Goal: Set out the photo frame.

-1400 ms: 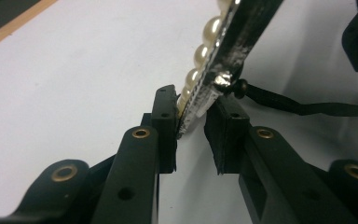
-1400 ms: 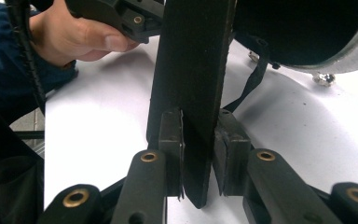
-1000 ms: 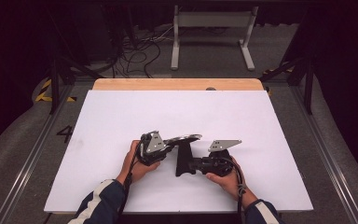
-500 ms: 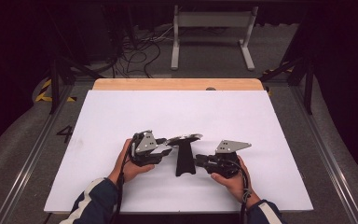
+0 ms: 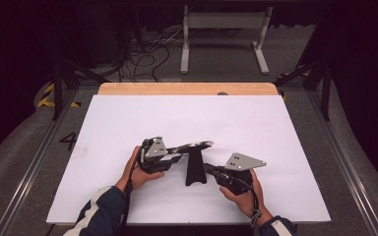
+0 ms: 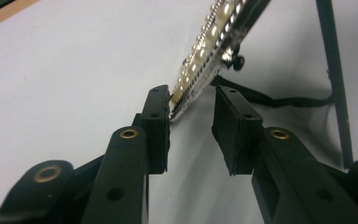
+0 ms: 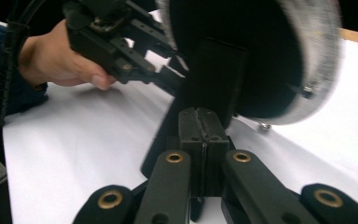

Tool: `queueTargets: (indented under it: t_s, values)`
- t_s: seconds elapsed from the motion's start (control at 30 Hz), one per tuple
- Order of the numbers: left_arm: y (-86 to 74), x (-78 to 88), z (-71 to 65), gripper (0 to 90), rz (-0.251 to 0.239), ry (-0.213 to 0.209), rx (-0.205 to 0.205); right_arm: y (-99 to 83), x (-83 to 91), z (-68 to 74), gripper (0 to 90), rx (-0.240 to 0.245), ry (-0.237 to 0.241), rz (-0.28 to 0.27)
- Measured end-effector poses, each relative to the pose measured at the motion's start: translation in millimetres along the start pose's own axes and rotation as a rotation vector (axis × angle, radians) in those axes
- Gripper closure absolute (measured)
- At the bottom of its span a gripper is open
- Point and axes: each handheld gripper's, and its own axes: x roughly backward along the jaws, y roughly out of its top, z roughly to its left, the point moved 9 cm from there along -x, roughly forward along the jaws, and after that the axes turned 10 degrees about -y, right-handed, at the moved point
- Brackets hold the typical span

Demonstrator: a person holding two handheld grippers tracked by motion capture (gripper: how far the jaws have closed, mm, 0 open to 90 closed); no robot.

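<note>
As the white table (image 5: 285, 128) carries one object near its front middle, that object is taken as the work in hand: a round disc (image 5: 194, 146) tilted almost flat on top of a black stand (image 5: 195, 169), whose foot rests on the board between the two hands.

Step judged: adjusting or steadying the disc head on its stand, with the grip not yet made.

- Left gripper (image 6: 192, 112): jaws part-way apart and just closing. The disc's beaded, silvery rim is seen between them, touching one pad (image 6: 161, 116) while the other pad (image 6: 235, 126) stands clear. Nothing is clamped so far.
- Right gripper (image 7: 203, 121): jaws pressed fully together with nothing between them, the tips held just in front of the stand's upright post, below the disc's dark underside. Whether they touch the post cannot be told.

Next move, as judged: the left jaws would need to be closed squarely on the rim — thin, edge-on, likely to slip sideways off the pad. The right jaws would need to be reopened before the post could be braced, or the stand may tip or slide on the smooth board.

Writing: a dark numeral "4" (image 5: 69, 141) is read on the floor beside the table's left edge. No brand or label can be made out on the disc, the stand or the grippers.
</note>
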Motion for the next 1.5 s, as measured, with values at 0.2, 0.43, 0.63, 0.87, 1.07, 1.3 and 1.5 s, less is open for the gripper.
queueTargets:
  t_s: [0.2,0.43,0.63,0.87,1.07,1.3,1.5]
  values:
    - [-1.8,-5.6,1.2,68.3,0.011,0.003,0.015,0.9,-10.1,26.9,90.0,0.052,-0.020,-0.002]
    - [-1.2,-7.1,4.2,64.6,0.003,0.021,0.036,-3.7,-35.5,52.4,90.0,0.085,-0.056,0.014]
    - [2.0,-6.4,2.3,71.7,-0.019,0.015,0.036,-13.7,-53.5,59.0,90.0,0.085,-0.123,0.066]
    - [1.6,-5.3,1.3,73.4,-0.012,0.016,0.028,-25.8,-65.5,59.3,90.0,0.062,-0.163,0.140]
    - [1.8,-4.2,-0.5,75.2,0.001,0.023,0.006,-28.0,-64.1,56.9,90.0,0.063,-0.180,0.153]
    - [1.9,-2.7,-4.5,77.2,0.004,0.027,0.000,-30.0,-59.4,48.8,90.0,0.050,-0.175,0.161]
    - [2.2,-2.3,-6.9,78.3,0.015,0.043,-0.019,-32.3,-56.6,44.0,90.0,0.027,-0.162,0.176]
